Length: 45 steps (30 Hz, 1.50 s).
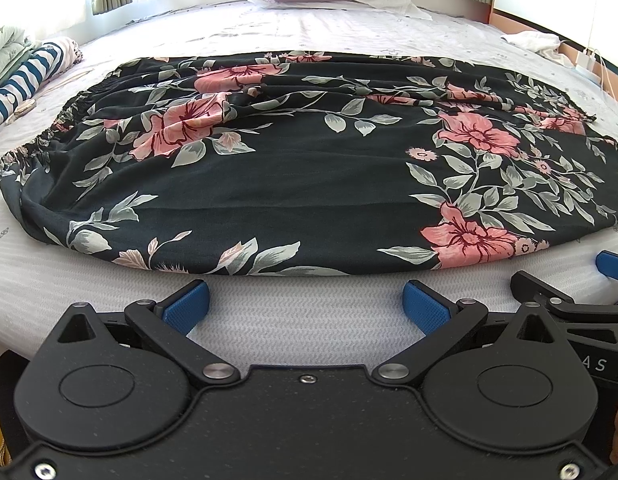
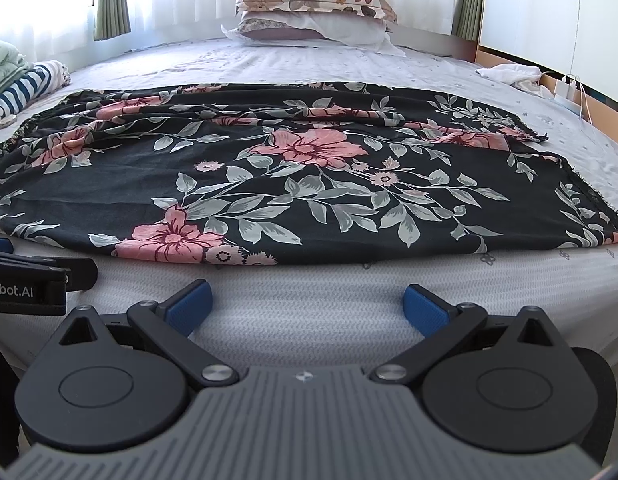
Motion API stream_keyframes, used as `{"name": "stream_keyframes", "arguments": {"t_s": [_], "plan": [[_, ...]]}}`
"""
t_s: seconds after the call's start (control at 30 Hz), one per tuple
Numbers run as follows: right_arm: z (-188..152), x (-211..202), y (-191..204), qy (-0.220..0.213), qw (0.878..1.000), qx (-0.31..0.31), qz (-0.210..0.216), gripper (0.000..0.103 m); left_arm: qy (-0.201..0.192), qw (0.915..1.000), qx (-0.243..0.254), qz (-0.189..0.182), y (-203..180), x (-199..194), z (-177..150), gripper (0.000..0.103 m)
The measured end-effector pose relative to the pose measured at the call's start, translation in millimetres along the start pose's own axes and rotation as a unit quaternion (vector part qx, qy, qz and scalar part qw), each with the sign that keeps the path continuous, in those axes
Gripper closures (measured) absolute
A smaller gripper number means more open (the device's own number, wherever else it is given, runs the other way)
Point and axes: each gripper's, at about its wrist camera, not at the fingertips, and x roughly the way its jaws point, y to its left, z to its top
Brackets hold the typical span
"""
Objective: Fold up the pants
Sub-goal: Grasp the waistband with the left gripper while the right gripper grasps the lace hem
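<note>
Black pants with pink flowers and grey-green leaves (image 1: 301, 168) lie spread sideways across the bed, the gathered waistband at the left and the leg hems at the right. In the right wrist view the same pants (image 2: 293, 172) fill the middle. My left gripper (image 1: 306, 305) hovers open just short of the pants' near edge, nothing between its blue pads. Over the bed's front edge my right gripper (image 2: 307, 304) is open as well, a little short of the fabric. Each gripper shows at the edge of the other's view.
The bed (image 1: 301, 316) has a pale patterned sheet. Stacked pillows (image 2: 313, 16) sit at the head. Folded striped clothes (image 1: 25, 76) lie at the far left. A white cloth (image 2: 509, 74) and a charger with cable (image 2: 569, 90) are at the far right, beside a wooden rail.
</note>
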Motion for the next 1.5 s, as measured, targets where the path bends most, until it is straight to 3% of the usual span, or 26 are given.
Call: {"name": "stream_keyframes", "arguments": {"t_s": [0.33, 0.47, 0.57, 0.67, 0.77, 0.9, 1.0, 1.2, 1.3, 1.4, 1.47, 1.5], "plan": [[9, -6, -12, 0.013, 1.0, 0.009, 0.024, 0.0, -0.005, 1.0, 0.003, 0.002, 9, -10, 7, 0.001], [19, -16, -35, 0.0, 0.999, 0.041, 0.025, 0.0, -0.037, 0.9993, -0.006, 0.005, 35, -24, 21, 0.003], [26, -23, -58, -0.025, 0.998, 0.06, -0.005, 0.0, -0.051, 0.9971, -0.049, 0.027, 70, -26, 36, 0.003], [35, -22, -87, -0.034, 0.995, 0.083, -0.047, 0.001, -0.067, 0.9888, -0.108, 0.079, 117, -25, 49, 0.003], [40, -19, -119, -0.04, 0.99, 0.109, -0.084, 0.003, -0.083, 0.9723, -0.173, 0.134, 168, -20, 59, 0.003], [41, -11, -161, -0.037, 0.981, 0.138, -0.131, 0.004, -0.067, 0.9538, -0.233, 0.177, 222, -3, 66, 0.003], [40, -4, -189, -0.029, 0.973, 0.162, -0.163, 0.006, -0.06, 0.9442, -0.252, 0.203, 242, 14, 66, 0.005], [34, 7, -235, -0.019, 0.955, 0.201, -0.219, 0.009, -0.043, 0.9356, -0.262, 0.233, 248, 40, 63, 0.007], [32, 13, -254, -0.016, 0.948, 0.221, -0.23, 0.012, -0.035, 0.9328, -0.266, 0.241, 249, 50, 62, 0.026], [30, 20, -267, -0.015, 0.942, 0.239, -0.234, 0.018, -0.043, 0.9319, -0.251, 0.258, 244, 55, 62, 0.034], [31, 24, -272, -0.021, 0.942, 0.241, -0.233, 0.021, -0.05, 0.9336, -0.242, 0.259, 240, 57, 63, 0.049], [32, 27, -273, -0.023, 0.942, 0.239, -0.233, 0.022, -0.054, 0.9336, -0.242, 0.259, 239, 58, 64, 0.051]]}}
